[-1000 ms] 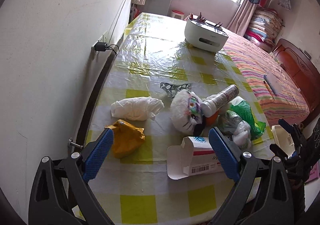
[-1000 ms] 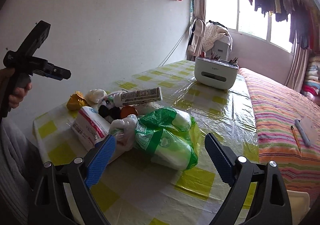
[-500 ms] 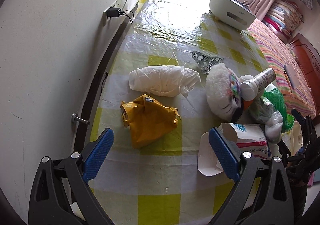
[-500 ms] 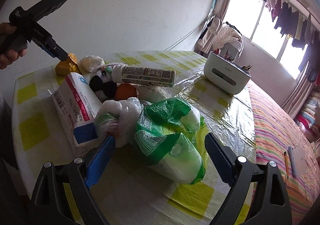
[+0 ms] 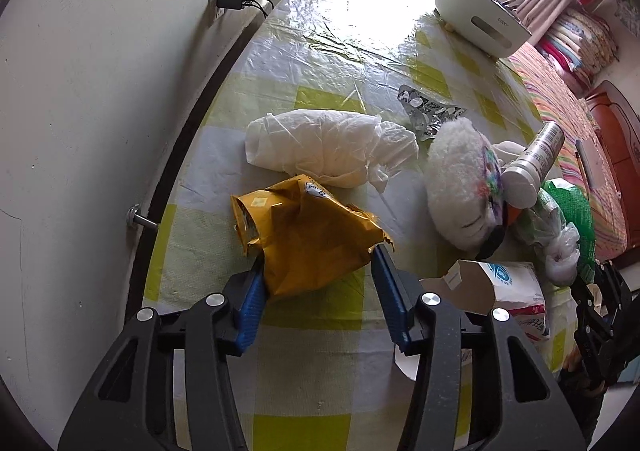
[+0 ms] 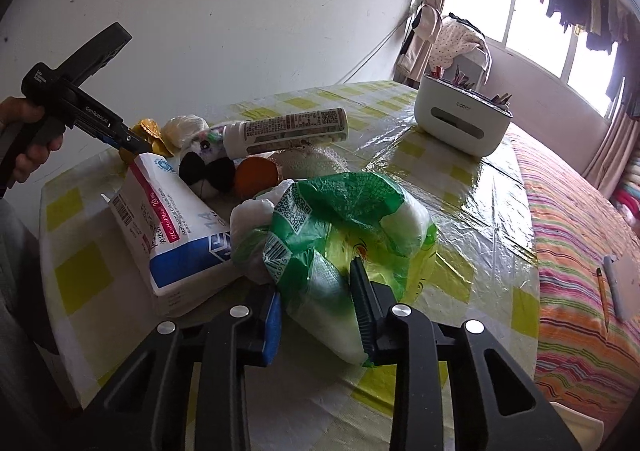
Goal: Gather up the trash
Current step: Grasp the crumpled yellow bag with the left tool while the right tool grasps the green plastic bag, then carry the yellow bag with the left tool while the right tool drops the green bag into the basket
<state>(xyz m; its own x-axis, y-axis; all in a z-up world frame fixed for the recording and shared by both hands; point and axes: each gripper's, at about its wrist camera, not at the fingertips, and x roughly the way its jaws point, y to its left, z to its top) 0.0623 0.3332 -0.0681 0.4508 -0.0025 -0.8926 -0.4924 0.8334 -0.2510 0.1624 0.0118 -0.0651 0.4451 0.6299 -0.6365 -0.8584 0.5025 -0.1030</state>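
A crumpled yellow bag lies on the checked table near the wall. My left gripper points down at it, its jaws closing with both blue pads against the bag's sides. That gripper also shows in the right wrist view, held by a hand. My right gripper is closing on a green-and-white plastic bag, and its pads pinch the bag's near end. A clear bag bundle sits against it.
Around these lie a white crumpled wrapper, a foil blister, a white plush toy, a lying bottle and an open medicine box. A white pen holder stands farther back. A striped bed borders the table.
Both pairs of jaws have narrowed from wide open. The left gripper came down onto the yellow bag; the right one closed on the green bag after moving in slightly.
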